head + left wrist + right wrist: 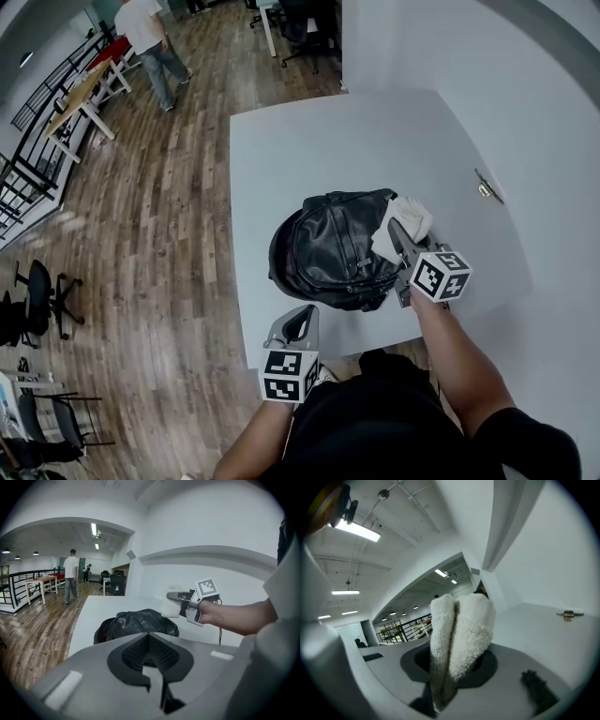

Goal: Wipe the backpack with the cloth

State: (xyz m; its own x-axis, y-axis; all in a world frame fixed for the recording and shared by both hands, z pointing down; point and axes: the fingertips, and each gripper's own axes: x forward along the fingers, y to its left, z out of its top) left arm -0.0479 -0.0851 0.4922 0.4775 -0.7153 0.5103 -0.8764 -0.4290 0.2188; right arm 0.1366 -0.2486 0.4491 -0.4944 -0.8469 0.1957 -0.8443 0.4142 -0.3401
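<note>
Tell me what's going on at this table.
A person is working with handheld tongs on a black backpack lying on a white table. The right tongs are shut on a white cloth, held at the backpack's right side, apparently for wiping. The left tongs wait empty near the table's front edge, touching nothing.

Left claw [149,641] hides backpack [136,620] near side; cloth [461,634] hides right claw [397,232] tips.

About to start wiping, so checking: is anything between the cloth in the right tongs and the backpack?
Nothing visible. The right tongs are shut on the white cloth, right at the far-right edge of the backpack, nothing between them. The left tongs hang back by the near edge of the table, clear of that path.
</note>
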